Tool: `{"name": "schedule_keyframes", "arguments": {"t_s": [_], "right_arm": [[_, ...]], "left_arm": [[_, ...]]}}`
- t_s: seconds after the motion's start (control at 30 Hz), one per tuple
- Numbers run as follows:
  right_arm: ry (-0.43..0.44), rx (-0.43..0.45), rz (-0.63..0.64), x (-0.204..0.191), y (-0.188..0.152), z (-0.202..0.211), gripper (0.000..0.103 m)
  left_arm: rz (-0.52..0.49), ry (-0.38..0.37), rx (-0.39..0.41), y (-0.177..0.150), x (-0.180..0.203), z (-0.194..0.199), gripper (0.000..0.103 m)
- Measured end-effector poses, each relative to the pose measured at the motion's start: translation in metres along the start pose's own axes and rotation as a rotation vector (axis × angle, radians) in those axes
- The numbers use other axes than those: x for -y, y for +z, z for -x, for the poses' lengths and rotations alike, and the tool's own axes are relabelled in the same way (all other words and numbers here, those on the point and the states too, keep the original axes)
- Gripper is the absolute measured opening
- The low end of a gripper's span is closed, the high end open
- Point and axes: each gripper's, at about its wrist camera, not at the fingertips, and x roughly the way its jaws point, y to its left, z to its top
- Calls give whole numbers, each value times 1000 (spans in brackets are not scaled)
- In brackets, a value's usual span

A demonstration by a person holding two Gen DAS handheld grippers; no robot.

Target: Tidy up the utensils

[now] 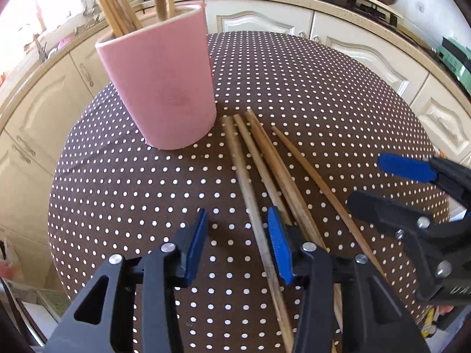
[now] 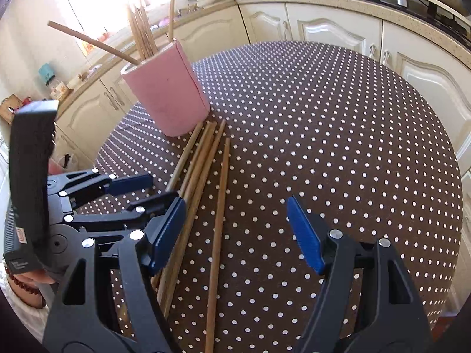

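Blue-padded and hand-held, the left gripper (image 1: 237,242) straddles a single pale chopstick (image 1: 250,194) on a brown polka-dot tablecloth (image 1: 323,94), its jaws standing apart with neither pad pressing on the wood. Three more loose chopsticks (image 1: 282,182) lie just beside the first, fanned out under and past the gripper's right-hand finger, their far tips near the base of a pink cup (image 1: 164,88). That cup stands upright toward the far left of the table and already holds a bundle of upright chopsticks (image 1: 117,8). At right, the right gripper (image 2: 240,234) hangs over the cloth with its jaws wide and nothing between them but one long chopstick (image 2: 219,223) lying flat below. Cream kitchen cabinets (image 1: 368,53) line the background.
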Motion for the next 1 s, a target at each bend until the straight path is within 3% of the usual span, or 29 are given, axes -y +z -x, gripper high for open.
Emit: {"name": "schedule_keyframes", "arguments": {"t_s": [0.03, 0.1, 0.27, 0.43, 0.67, 0.77, 1.0], "right_arm": [[-6, -19, 5, -1, 1, -3, 70], [-22, -44, 22, -5, 3, -7, 70], [-51, -127, 68, -16, 11, -20, 68], [-120, -240, 144, -35, 16, -35, 37], [-202, -435, 284, -63, 28, -52, 18], [-192, -455, 286, -71, 32, -58, 9], [-160, -398, 243, -63, 29, -54, 6]], "left_arm": [[-6, -1, 1, 0, -2, 1, 29], [-3, -3, -1, -1, -7, 2, 8], [23, -24, -17, -7, -25, 8, 7], [31, -42, -29, -17, -40, 17, 7], [32, -50, -40, -22, -47, 18, 7], [21, -38, -38, -16, -39, 13, 7], [51, -47, 8, -25, -41, 19, 6]]}}
